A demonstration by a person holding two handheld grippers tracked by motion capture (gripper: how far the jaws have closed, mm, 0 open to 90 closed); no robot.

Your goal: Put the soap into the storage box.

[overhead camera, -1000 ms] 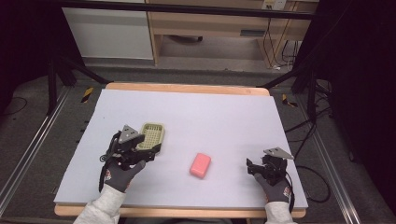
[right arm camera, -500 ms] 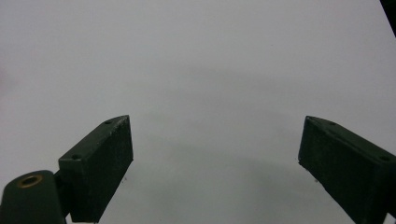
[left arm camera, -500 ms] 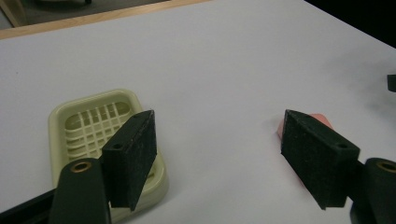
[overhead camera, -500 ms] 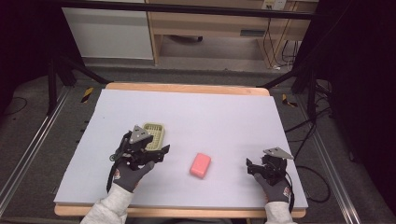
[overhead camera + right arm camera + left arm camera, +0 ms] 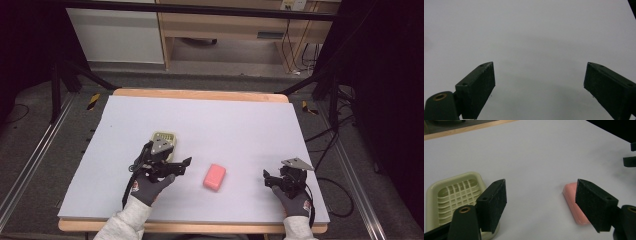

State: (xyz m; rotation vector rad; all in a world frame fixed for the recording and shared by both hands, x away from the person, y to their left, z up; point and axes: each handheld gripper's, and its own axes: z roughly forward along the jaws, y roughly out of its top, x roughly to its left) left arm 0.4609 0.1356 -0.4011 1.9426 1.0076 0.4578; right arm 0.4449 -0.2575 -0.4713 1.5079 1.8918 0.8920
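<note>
Landmark: the soap point(image 5: 214, 176), a pink bar lying flat on the grey mat point(image 5: 240, 125).
Soap: seen just right of the left gripper point(image 5: 181, 165) in the high view, well apart from the right gripper point(image 5: 266, 178); in the left gripper view the soap point(image 5: 575, 203) is partly covered by one jaw pad.
Dish: a pale green slatted dish point(image 5: 163, 137) is set beyond and to the left of the soap, empty; in the left gripper view the dish point(image 5: 456, 195) lies behind the other jaw.
Left gripper: its jaws are spread wide with nothing between them, aimed toward the soap, with bare mat in the gap.
Right gripper: its jaws point(image 5: 536, 87) are held apart over bare mat, to the right of the soap, idle.
Step in hand: judged as the approach to the soap by the left gripper, no grasp made yet.
Next move: the left jaws need to be shifted toward the soap until the bar is straddled across its narrow sides, then closed; a lift toward the dish is likely called for afterwards.
Risk: a slick bar may be squeezed out if gripped off-centre.
</note>
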